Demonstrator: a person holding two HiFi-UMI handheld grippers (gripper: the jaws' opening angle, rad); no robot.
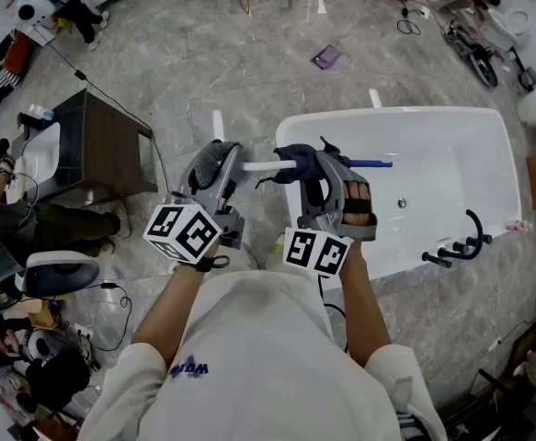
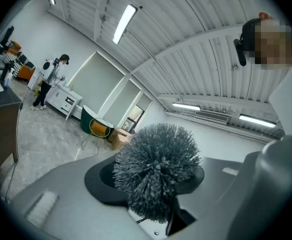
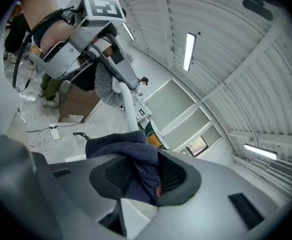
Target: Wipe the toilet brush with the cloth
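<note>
In the head view the toilet brush lies level between my two grippers. Its grey bristle head (image 1: 210, 160) is at the left, its white handle (image 1: 263, 165) runs right to a blue end (image 1: 374, 163) over the bathtub. My left gripper (image 1: 222, 165) is shut on the brush just below the bristles, which fill the left gripper view (image 2: 158, 171). My right gripper (image 1: 312, 171) is shut on a dark blue cloth (image 1: 297, 162) folded around the handle. In the right gripper view the cloth (image 3: 128, 151) sits between the jaws and the handle (image 3: 128, 109) leads up to the bristle head (image 3: 104, 88).
A white bathtub (image 1: 461, 145) with a black faucet (image 1: 459, 244) stands to the right. A dark wooden cabinet (image 1: 111, 145) is on the left, with cables and gear around it. A purple item (image 1: 326, 58) lies on the marble floor ahead.
</note>
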